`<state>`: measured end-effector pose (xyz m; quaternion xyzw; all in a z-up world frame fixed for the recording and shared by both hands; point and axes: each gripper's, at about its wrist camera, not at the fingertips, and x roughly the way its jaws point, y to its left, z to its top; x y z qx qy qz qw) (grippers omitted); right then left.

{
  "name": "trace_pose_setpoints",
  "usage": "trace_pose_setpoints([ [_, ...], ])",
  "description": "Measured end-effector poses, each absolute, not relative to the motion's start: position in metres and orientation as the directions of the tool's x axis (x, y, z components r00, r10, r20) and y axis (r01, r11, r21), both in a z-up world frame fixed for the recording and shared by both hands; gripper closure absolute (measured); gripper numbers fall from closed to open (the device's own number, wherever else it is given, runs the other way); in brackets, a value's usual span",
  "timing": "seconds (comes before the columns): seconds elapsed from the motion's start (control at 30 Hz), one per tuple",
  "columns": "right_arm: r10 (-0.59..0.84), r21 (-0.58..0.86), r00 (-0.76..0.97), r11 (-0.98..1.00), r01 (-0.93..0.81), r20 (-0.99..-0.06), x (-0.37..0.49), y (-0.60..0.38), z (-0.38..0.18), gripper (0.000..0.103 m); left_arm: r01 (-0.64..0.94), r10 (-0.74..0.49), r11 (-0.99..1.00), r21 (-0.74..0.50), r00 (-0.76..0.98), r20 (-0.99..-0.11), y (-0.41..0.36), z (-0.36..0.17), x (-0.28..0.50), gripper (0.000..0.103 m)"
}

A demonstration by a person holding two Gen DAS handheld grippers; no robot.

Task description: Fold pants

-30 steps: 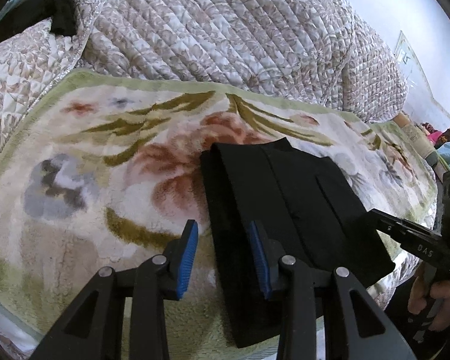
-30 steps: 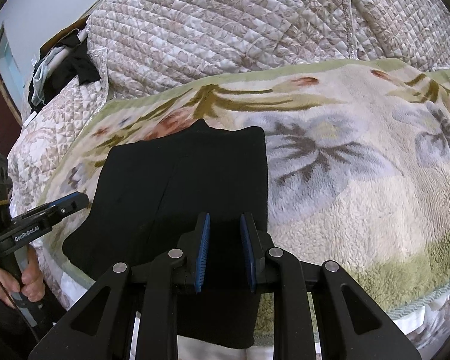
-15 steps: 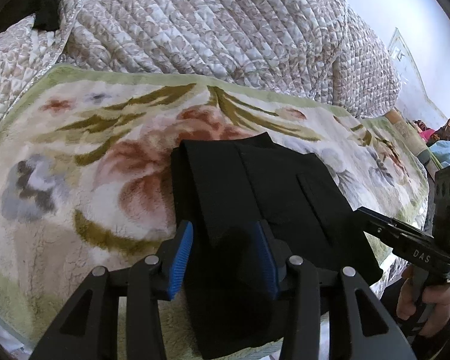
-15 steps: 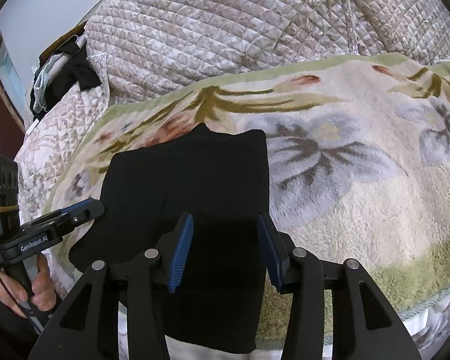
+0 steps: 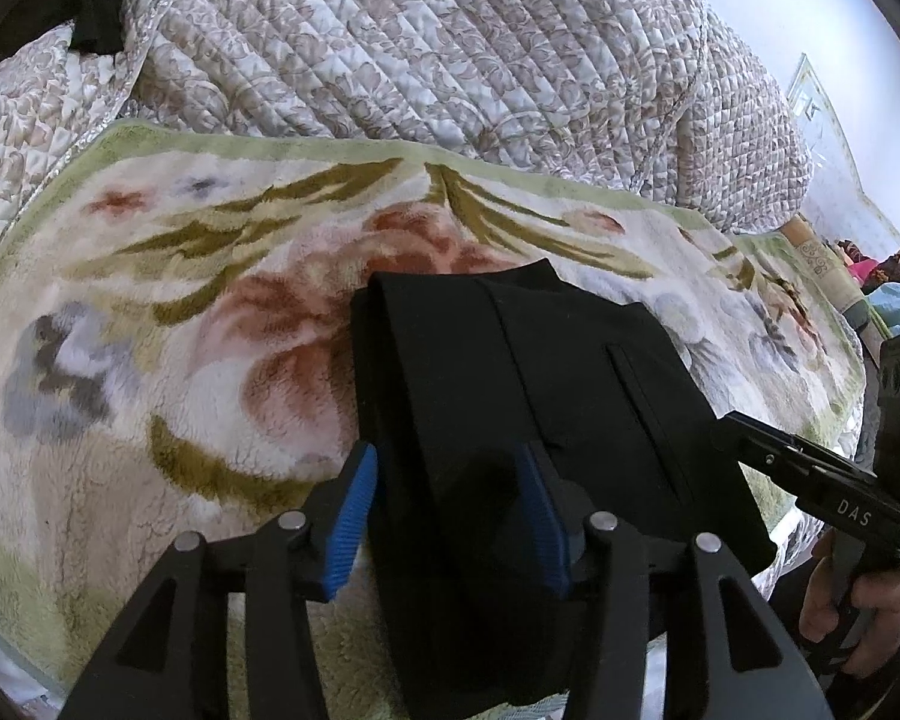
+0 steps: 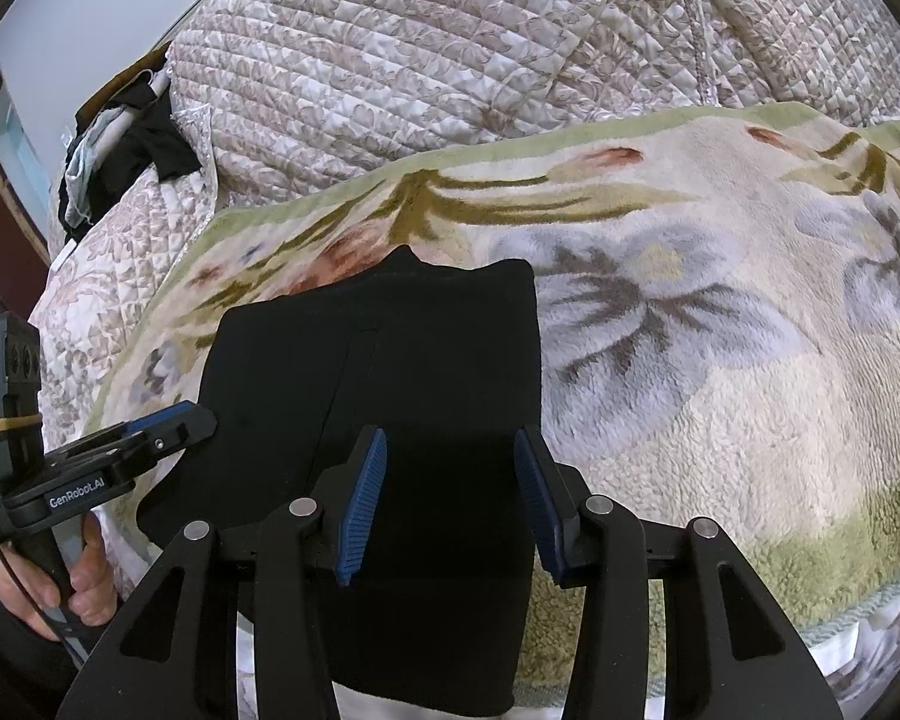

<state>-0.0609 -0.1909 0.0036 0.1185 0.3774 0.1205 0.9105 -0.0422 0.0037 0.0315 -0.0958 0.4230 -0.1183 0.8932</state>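
The black pants [image 5: 540, 396] lie folded into a flat rectangle on the floral blanket [image 5: 150, 360], near its front edge. My left gripper [image 5: 447, 456] hovers over the near left part of the pants. Its jaws are opening, the blue pads [image 5: 354, 510] straddle the cloth and do not press on it. In the right wrist view the pants [image 6: 390, 348] fill the middle. My right gripper [image 6: 450, 438] stands open over their near right part, holding nothing. Each view shows the other gripper at its side, the right gripper [image 5: 810, 480] and the left gripper [image 6: 150, 438], each in a person's hand [image 6: 60, 582].
A quilted beige bedspread [image 5: 450, 60] rises behind the blanket. Dark and light clothes [image 6: 126, 150] are piled at the far left of the bed. The blanket's front edge [image 6: 840, 612] drops off close to both grippers. Plush blanket [image 6: 720, 360] stretches to the right of the pants.
Both grippers' jaws have spread wider, the right one from a narrow gap. The left gripper shifted slightly over the pants' left edge. The pants lie as before.
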Motion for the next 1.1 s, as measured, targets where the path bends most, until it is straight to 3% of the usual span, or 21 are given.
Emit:
trace_pose_setpoints([
  [0.13,0.302,0.301,0.688,0.945,-0.127,-0.659,-0.06,-0.191,0.004,0.058,0.122,-0.304,0.948,-0.294,0.618,-0.725,0.012,0.03,-0.04,0.045],
  [0.33,0.328,0.357,0.665,0.929,-0.099,-0.67,-0.046,-0.203,-0.003,0.058,0.075,-0.37,0.91,-0.409,0.592,-0.716,0.028,0.018,-0.032,0.045],
  [0.57,0.383,0.425,0.628,0.901,-0.091,-0.678,-0.04,-0.208,-0.016,0.055,0.093,-0.395,0.9,-0.426,0.584,-0.709,0.018,0.009,-0.025,0.034],
  [0.83,0.488,0.516,0.588,0.846,-0.137,-0.645,-0.05,-0.203,-0.022,0.053,0.121,-0.404,0.901,-0.416,0.579,-0.708,0.009,0.008,-0.041,0.034],
  [1.1,0.489,0.52,0.588,0.844,-0.132,-0.645,-0.043,-0.199,-0.025,0.053,0.103,-0.392,0.905,-0.414,0.583,-0.712,0.008,0.007,-0.037,0.041],
])
